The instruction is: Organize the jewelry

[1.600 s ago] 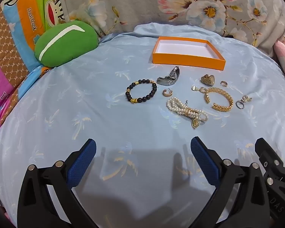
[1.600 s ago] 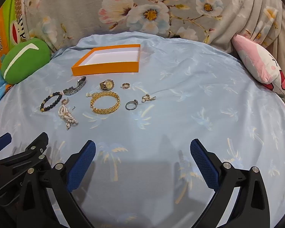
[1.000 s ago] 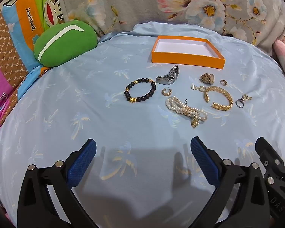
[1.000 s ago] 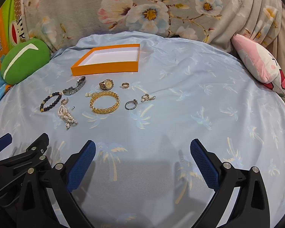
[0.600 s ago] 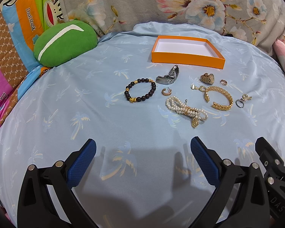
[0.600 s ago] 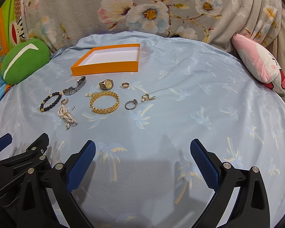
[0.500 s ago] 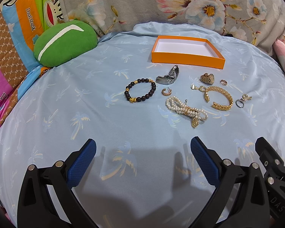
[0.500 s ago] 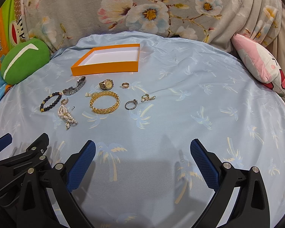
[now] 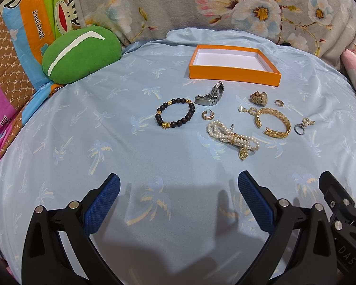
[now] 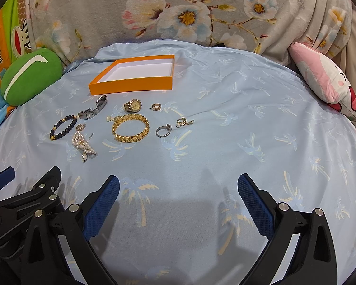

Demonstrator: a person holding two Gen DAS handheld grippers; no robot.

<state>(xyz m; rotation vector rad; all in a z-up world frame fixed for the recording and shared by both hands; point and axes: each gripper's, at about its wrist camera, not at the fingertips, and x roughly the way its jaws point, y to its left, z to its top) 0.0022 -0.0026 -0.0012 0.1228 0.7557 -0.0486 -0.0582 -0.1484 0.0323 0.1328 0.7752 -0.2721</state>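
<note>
The left gripper (image 9: 178,190) hangs low over a pale blue sheet (image 9: 106,142) with its blue-padded fingers (image 9: 102,204) spread wide apart and nothing between them. The right gripper (image 10: 178,190) sits just beside it, its fingers (image 10: 255,204) equally wide and empty.

Ahead of both, well clear of the fingertips, the jewelry lies loose on the sheet. Nearest the left gripper is a bunched pearl bracelet (image 9: 232,137) with a small gold pendant at its end. Left of it rests a black bead bracelet (image 9: 175,116), and between the two a small gold hoop earring (image 9: 207,115). Behind the beads lies a silver watch (image 9: 210,95), folded on itself. To the right sits a gold bangle (image 10: 130,127), with a gold watch (image 10: 133,105) behind it and another small hoop earring (image 10: 156,106) just beside that. Further right are a silver ring (image 10: 163,130) and a small gold piece (image 10: 184,121), possibly an earring; it is too small to tell.

Behind the whole spread stands an orange box (image 10: 130,86), open, its white inside bare. A green cushion (image 9: 80,53) lies at the far left, a pink cushion (image 10: 325,80) at the far right, and a floral blanket (image 10: 189,11) rises behind.
</note>
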